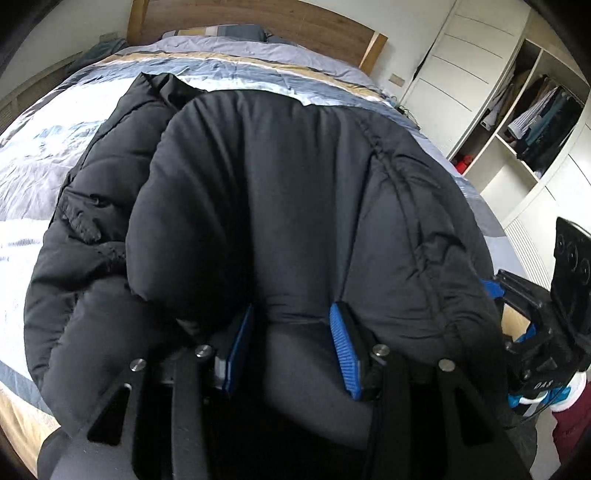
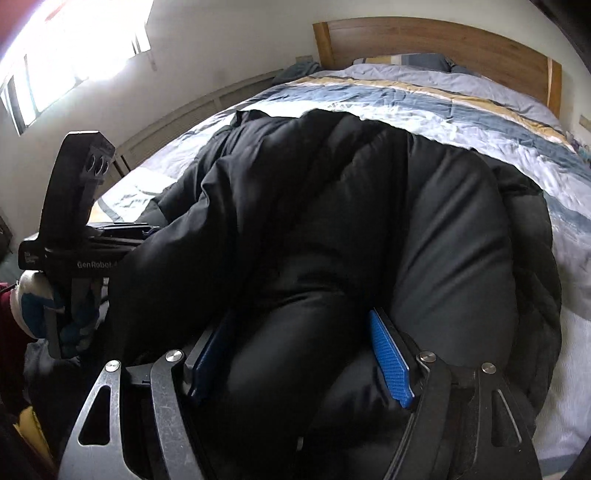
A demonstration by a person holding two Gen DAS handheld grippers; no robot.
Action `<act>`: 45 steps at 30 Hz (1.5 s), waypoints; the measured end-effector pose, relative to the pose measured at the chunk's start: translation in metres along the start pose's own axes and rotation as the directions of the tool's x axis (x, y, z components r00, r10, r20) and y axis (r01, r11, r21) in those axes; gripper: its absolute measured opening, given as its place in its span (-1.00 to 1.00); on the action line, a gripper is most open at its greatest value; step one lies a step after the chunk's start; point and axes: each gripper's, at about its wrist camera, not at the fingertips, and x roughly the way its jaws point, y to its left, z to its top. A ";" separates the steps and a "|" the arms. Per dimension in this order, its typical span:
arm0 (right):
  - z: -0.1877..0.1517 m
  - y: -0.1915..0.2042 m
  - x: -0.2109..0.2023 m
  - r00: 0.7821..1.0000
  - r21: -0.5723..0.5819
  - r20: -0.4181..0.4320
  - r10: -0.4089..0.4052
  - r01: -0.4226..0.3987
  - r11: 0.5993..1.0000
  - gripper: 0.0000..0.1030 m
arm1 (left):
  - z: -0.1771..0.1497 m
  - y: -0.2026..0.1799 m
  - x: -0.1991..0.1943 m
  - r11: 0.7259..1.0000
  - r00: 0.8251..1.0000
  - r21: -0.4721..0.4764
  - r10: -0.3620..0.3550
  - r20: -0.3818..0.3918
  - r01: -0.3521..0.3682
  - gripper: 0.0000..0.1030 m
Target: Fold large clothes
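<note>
left wrist view: the left hand-held gripper [image 1: 295, 347] is clamped on a thick fold of the black puffer jacket [image 1: 288, 192], its blue pads [image 1: 345, 354] pressed into the padding on either side. the jacket lies bunched on the bed [image 1: 44, 155], over a striped blue, white and tan duvet [image 1: 236, 62]. a wooden headboard [image 1: 295, 26] stands at the far end. an open wardrobe [image 1: 535, 118] with hanging clothes is off to the right. the right hand-held gripper [image 1: 498, 291] shows at the right edge, its fingers against the jacket's edge.

right wrist view: the right hand-held gripper [image 2: 303, 354] grips another bulging fold of the same jacket [image 2: 369, 206], fabric filling the space between its blue pads [image 2: 391, 358]. the left hand-held gripper [image 2: 122, 232] appears at the left, its tips buried in the jacket. a bright window [image 2: 74, 40] is at upper left.
</note>
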 end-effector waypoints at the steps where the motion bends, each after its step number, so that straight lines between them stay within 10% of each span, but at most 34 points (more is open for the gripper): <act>1: -0.001 -0.003 0.004 1.000 0.008 -0.001 -0.005 0.005 1.000 0.42 | 0.001 0.000 0.004 1.000 1.000 0.000 0.010 -0.004 -0.010 -0.20; 8: 0.011 -0.022 0.032 1.000 0.074 -0.016 -0.026 0.028 0.997 0.45 | 0.006 0.003 0.031 0.998 0.997 -0.016 0.068 -0.025 -0.068 -0.20; 27: 0.048 -0.022 -0.043 0.993 0.054 0.070 -0.096 0.092 0.994 0.54 | 0.016 -0.052 -0.046 0.995 0.995 0.085 0.034 0.089 -0.042 -0.19; 34: 0.016 -0.039 0.004 0.996 0.092 -0.004 -0.087 0.087 0.992 0.60 | -0.011 -0.053 0.008 0.986 0.993 0.117 0.115 0.035 -0.119 -0.14; 45: -0.005 -0.027 -0.023 0.994 0.151 -0.031 -0.108 0.112 0.982 0.59 | -0.020 -0.061 -0.023 0.977 0.982 0.104 0.186 0.029 -0.188 -0.12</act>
